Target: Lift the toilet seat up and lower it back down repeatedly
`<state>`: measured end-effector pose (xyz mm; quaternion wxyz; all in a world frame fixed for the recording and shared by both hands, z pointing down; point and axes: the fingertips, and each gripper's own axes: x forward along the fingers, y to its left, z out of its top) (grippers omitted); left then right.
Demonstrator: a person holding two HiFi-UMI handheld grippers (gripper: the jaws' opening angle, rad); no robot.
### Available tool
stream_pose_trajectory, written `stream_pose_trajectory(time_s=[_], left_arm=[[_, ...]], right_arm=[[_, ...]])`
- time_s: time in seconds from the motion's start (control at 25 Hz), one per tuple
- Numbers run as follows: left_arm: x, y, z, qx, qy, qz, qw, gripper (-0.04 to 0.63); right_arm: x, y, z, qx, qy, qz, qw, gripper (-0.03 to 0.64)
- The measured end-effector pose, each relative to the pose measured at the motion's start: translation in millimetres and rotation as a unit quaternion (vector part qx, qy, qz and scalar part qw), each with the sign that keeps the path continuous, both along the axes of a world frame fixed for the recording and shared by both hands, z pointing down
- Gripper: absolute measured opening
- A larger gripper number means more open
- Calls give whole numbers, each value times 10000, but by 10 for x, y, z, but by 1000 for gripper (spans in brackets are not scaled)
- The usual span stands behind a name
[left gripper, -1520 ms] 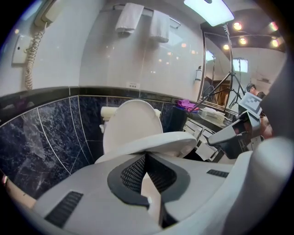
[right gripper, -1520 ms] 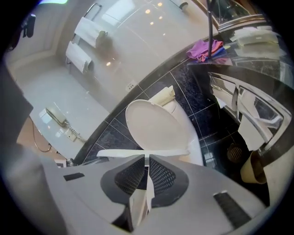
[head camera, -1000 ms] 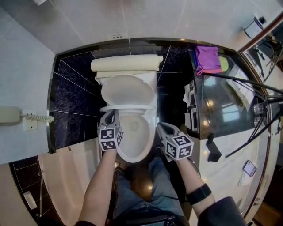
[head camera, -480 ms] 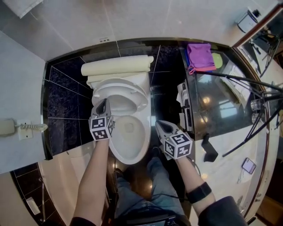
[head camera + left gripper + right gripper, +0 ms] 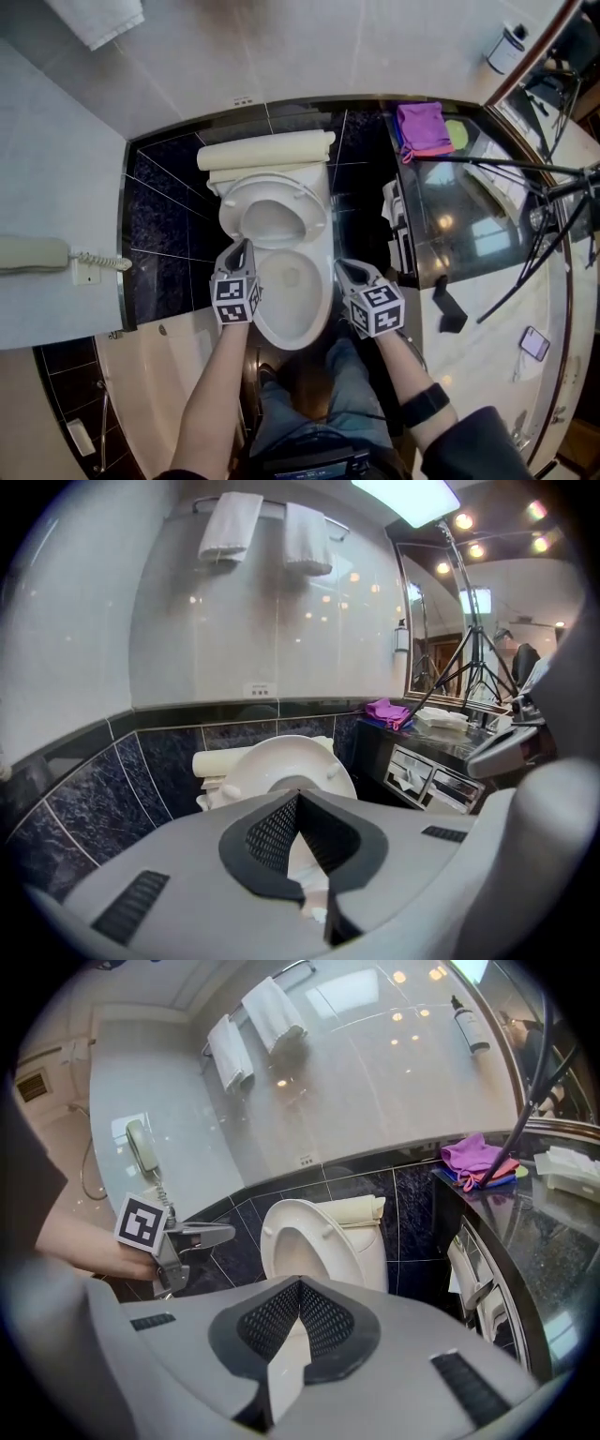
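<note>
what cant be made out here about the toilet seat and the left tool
Whether the left tool touches the raised white plastic toilet seat: in the head view its tip overlaps the seat's edge; in the left gripper view its grey body hides the seat's lower rim.
Print on the small white wall plate: head view, too small.
Screen of the flat dark phone: head view, too small.

Glossy white toilet seat (image 5: 281, 184), polished dark tiles (image 5: 169, 187), soft purple cloth (image 5: 422, 128)
</note>
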<state>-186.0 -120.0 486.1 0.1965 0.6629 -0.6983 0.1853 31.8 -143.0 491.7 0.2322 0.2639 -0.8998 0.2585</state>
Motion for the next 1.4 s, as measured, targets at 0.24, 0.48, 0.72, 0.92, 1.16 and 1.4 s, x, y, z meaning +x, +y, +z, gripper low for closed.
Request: stream_pose_trajectory(time_s=[0.24, 0.48, 0.72, 0.92, 1.16, 1.4], left_arm=[[116, 626, -536, 142, 41, 70, 9999, -3], [189, 1285, -1092, 328, 74, 245, 9991, -3], [150, 1892, -1449, 457, 229, 255, 9984, -3], [133, 2288, -1566, 492, 259, 366, 9978, -3], [166, 2591, -1646, 583, 323, 488, 9966, -5], [132, 2809, -1741, 637, 251, 441, 9967, -5]], right_arm=[[19, 280, -415, 305, 39, 54, 9995, 17], [93, 678, -789, 681, 188, 81, 9975, 17], [160, 1076, -1058, 964, 412, 49, 9945, 17], [269, 1317, -1199, 1074, 436, 264, 9929, 17], [436, 1552, -1290, 1177, 496, 435, 9909, 17], [576, 1750, -1289, 1131, 489, 530, 9910, 17]])
